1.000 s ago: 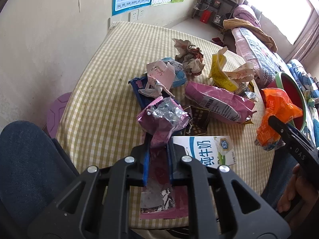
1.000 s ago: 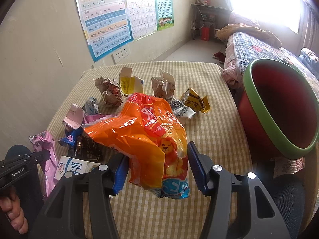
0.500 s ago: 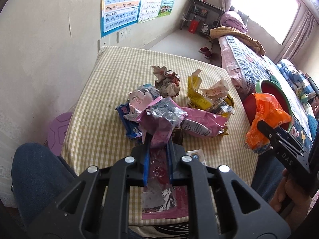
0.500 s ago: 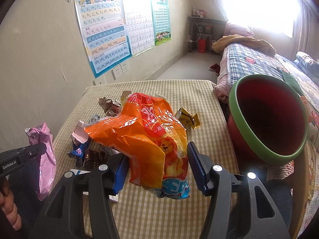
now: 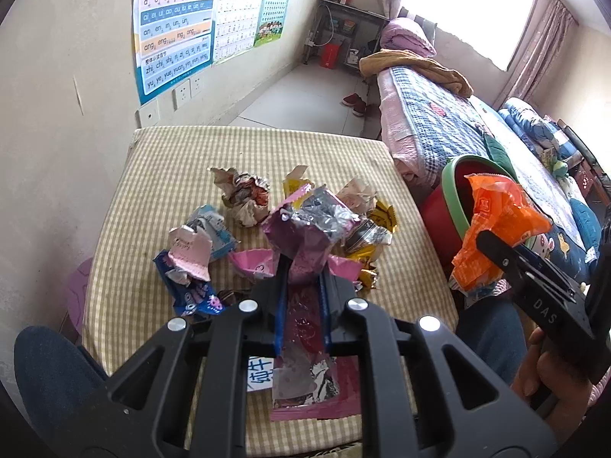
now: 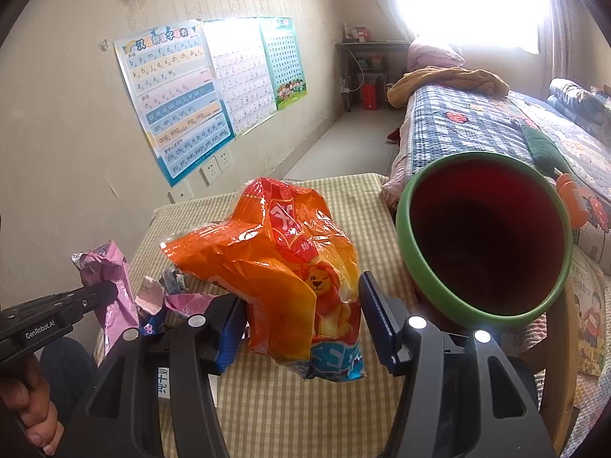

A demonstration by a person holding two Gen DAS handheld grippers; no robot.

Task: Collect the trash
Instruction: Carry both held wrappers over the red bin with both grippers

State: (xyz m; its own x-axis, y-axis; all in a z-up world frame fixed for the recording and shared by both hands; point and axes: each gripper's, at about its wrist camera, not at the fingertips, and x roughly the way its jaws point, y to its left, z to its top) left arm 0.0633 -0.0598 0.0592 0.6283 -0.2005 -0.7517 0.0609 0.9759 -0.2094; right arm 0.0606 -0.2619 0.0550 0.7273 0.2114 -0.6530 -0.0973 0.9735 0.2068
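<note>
Both tongs, lifting clear of the littered counter point(image 5: 160, 175), are gripping trash (left tongs point(image 5: 301, 286) clamping a purple wrapper point(image 5: 305, 236), right tongs point(image 6: 301, 324) an orange snack bag point(image 6: 275, 259)), now nearing the green-rimmed bin point(image 6: 404, 236).

We count two grippers, each with two fingers: the left gripper point(image 5: 301, 267) and the right gripper point(image 6: 301, 320). Each carries one wrapper, a purple foil wrapper point(image 5: 305, 229) in the left, an orange snack bag point(image 6: 290, 263) in the right. One counter point(image 5: 152, 191) carries the loose litter: one crumpled paper ball point(image 5: 244, 198) at about eleven o'clock of the heap, one blue packet point(image 5: 187, 290) at eight o'clock, one pink torn carton point(image 5: 189, 252) on it, one flat pink wrapper point(image 5: 252, 263), and yellow wrappers point(image 5: 378, 225) at two o'clock, too tangled to number. One red bin point(image 6: 485, 236) stands at three o'clock. Three wall charts point(image 6: 179, 99) hang at twelve, above three wall sockets point(image 5: 183, 93).
</note>
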